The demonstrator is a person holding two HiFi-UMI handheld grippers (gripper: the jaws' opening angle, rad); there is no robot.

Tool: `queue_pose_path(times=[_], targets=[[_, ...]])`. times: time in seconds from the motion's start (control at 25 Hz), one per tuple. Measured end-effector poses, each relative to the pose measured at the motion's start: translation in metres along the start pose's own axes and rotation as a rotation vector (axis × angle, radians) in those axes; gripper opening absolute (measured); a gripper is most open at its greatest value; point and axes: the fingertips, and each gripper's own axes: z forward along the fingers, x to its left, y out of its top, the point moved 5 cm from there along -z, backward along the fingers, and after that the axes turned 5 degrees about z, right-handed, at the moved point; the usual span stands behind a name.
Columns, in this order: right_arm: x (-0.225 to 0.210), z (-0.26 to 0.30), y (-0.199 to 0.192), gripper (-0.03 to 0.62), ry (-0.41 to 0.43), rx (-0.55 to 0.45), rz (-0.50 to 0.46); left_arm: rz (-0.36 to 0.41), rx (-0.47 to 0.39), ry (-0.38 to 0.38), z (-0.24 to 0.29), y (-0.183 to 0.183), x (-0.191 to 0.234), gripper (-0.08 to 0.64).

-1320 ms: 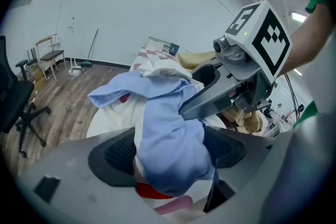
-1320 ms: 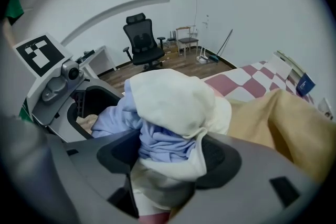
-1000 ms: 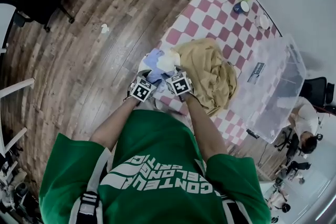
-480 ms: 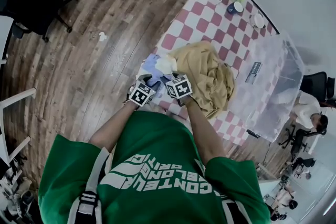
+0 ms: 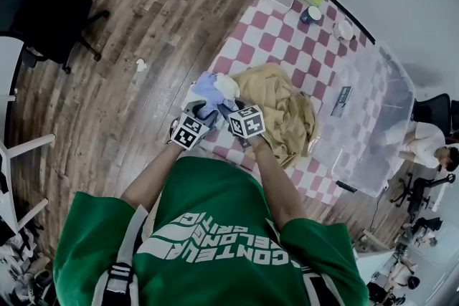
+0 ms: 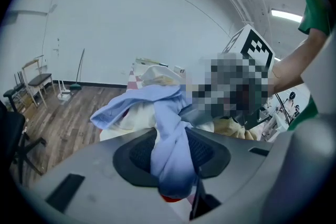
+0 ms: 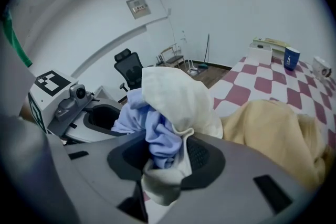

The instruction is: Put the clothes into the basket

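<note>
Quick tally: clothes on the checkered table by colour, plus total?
Light blue garment: 1
Cream garment: 1
Tan garment: 1
Total: 3

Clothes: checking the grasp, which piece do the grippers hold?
The blue-and-white bundle: left gripper and right gripper have just closed on it; the tan garment lies loose.
</note>
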Motion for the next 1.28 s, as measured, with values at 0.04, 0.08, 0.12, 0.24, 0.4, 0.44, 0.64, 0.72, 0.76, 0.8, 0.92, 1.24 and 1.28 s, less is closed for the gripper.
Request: queue_pose_path(times=[0.04, 0.08, 0.12, 0.24, 0.4, 0.44, 0.64, 0.72, 0.76, 0.8, 0.92, 1.24, 1.28], targets=[[-0.002, -0.005, 0.007, 0.141, 0.001, -0.023, -0.002, 0.016, -0.013, 0.008, -0.001, 0.009, 0.001, 0.133], [-0.003, -0.011, 0.014, 0.140, 0.000, -0.047, -0.005, 0.034, -0.026, 0.017, -0.001, 0.017, 0.002, 0.132], [-0.005, -0.017, 0.021, 0.140, -0.001, -0.071, -0.011, 0.052, -0.039, 0.025, -0.002, 0.027, 0.002, 0.133], [-0.011, -0.039, 0.043, 0.140, -0.008, -0.145, -0.038, 0.101, -0.088, 0.050, -0.004, 0.058, 0.000, 0.132], [-0.020, -0.079, 0.072, 0.140, -0.031, -0.247, -0.081, 0.184, -0.158, 0.076, -0.006, 0.105, -0.009, 0.132], [-0.023, -0.091, 0.079, 0.140, -0.038, -0.275, -0.090, 0.208, -0.176, 0.081, -0.007, 0.118, -0.012, 0.132], [-0.035, -0.153, 0.110, 0.140, -0.085, -0.404, -0.136, 0.315, -0.270, 0.101, -0.010, 0.182, -0.034, 0.132], [-0.040, -0.180, 0.123, 0.140, -0.107, -0.456, -0.155, 0.351, -0.308, 0.101, -0.011, 0.210, -0.044, 0.132], [-0.042, -0.194, 0.132, 0.140, -0.119, -0.485, -0.165, 0.371, -0.328, 0.101, -0.012, 0.225, -0.048, 0.132], [-0.044, -0.208, 0.140, 0.140, -0.132, -0.513, -0.176, 0.393, -0.349, 0.101, -0.013, 0.240, -0.052, 0.132], [-0.048, -0.250, 0.159, 0.140, -0.164, -0.582, -0.202, 0.453, -0.402, 0.106, -0.019, 0.282, -0.069, 0.132], [-0.049, -0.348, 0.190, 0.140, -0.245, -0.746, -0.264, 0.589, -0.525, 0.102, -0.039, 0.369, -0.116, 0.132], [-0.050, -0.357, 0.190, 0.140, -0.254, -0.760, -0.267, 0.604, -0.534, 0.099, -0.039, 0.376, -0.121, 0.132]])
